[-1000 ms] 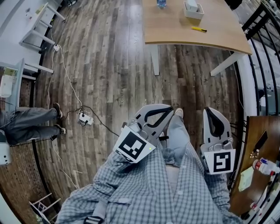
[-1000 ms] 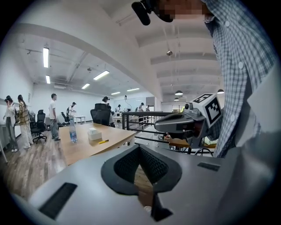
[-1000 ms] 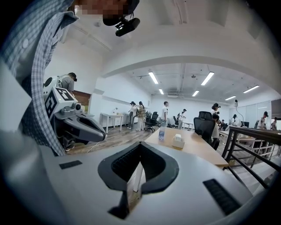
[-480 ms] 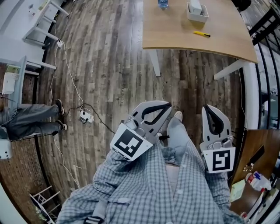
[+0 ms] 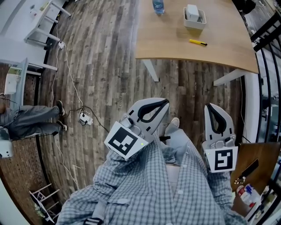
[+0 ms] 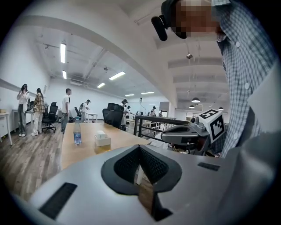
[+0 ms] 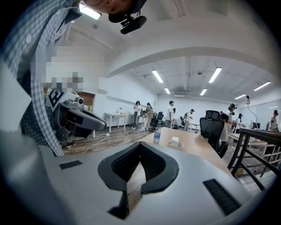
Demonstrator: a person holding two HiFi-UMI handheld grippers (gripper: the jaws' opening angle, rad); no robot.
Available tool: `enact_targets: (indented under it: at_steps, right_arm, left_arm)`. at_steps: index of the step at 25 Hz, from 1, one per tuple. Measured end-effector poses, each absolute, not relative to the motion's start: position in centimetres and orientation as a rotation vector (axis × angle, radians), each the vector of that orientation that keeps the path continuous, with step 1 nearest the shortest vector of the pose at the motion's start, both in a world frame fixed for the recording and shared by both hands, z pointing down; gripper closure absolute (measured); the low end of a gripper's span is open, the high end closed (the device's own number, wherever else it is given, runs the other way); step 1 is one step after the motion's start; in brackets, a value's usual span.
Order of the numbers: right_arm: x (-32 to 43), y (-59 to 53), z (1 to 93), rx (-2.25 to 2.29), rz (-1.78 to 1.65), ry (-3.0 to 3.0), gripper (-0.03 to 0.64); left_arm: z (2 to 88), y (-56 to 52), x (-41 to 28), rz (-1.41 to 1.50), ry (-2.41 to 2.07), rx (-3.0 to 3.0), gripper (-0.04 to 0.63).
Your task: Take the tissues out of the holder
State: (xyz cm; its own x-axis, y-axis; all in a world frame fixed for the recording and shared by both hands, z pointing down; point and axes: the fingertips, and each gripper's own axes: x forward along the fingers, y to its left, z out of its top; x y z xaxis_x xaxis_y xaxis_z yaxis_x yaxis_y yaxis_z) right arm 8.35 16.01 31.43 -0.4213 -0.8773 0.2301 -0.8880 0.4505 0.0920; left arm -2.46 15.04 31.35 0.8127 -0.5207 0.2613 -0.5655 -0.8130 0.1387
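Note:
The tissue holder (image 5: 194, 17), a white open box with white tissues in it, stands on the wooden table (image 5: 175, 44) far ahead of me. It also shows small in the left gripper view (image 6: 102, 139) and the right gripper view (image 7: 175, 142). Both grippers hang in front of my body, well short of the table and over the floor. The left gripper (image 5: 165, 102) is shut and holds nothing; its tips meet in its own view (image 6: 139, 147). The right gripper (image 5: 210, 107) is also shut and empty (image 7: 140, 144).
A water bottle (image 5: 159, 6) and a yellow pen (image 5: 198, 42) lie on the table near the holder. A white cable with a power strip (image 5: 85, 117) runs over the wood floor. A seated person's legs (image 5: 30, 123) are at the left, a black railing (image 5: 265, 26) at the right.
The table has come lower and further into the head view, so I am nearer to it. The left gripper has risen slightly. Both grippers stay shut.

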Motion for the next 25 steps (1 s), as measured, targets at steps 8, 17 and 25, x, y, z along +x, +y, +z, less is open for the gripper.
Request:
enact_targets:
  at_steps: [8,17,25]
  right_arm:
    - [10.6,13.1,31.5,1.500,0.008,-2.498,0.606]
    - [13.0,12.4,32.1,1.498,0.007,-2.473,0.606]
    - [12.7,11.6,31.9,1.486,-0.025,-2.472,0.606]
  left_arm:
    - [31.1,12.3,-0.1,0.307,-0.893,2.795,0.588]
    - [31.3,11.5,0.8,0.315,-0.928,2.784,0.588]
    - [31.1,10.4,0.3,0.309,-0.966,2.780,0.588]
